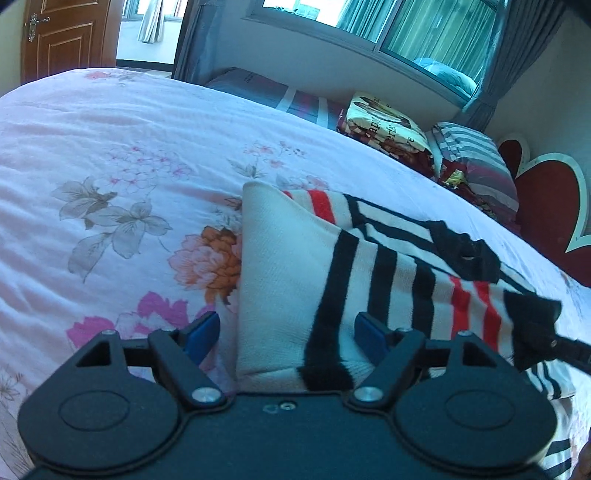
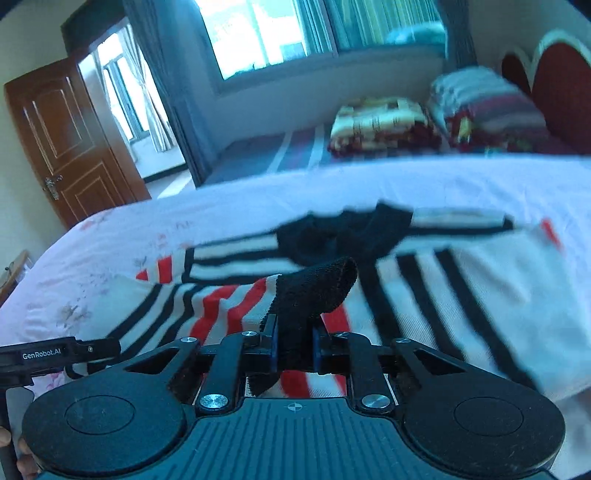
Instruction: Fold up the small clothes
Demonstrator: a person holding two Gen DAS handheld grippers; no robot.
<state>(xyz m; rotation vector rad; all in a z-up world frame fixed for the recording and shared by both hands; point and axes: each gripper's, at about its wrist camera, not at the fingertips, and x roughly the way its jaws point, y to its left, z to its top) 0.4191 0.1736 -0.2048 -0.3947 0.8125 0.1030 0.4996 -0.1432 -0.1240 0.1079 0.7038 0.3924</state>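
A small white knit sweater with black and red stripes lies partly folded on the floral bedspread. My left gripper is open, its blue fingers on either side of the sweater's folded edge. My right gripper is shut on the sweater's black cuff and holds it a little above the body of the sweater. The right gripper's tip with the cuff also shows in the left wrist view.
Folded blankets and striped pillows sit at the head of the bed by a red heart-shaped headboard. A window and a brown door lie beyond the bed.
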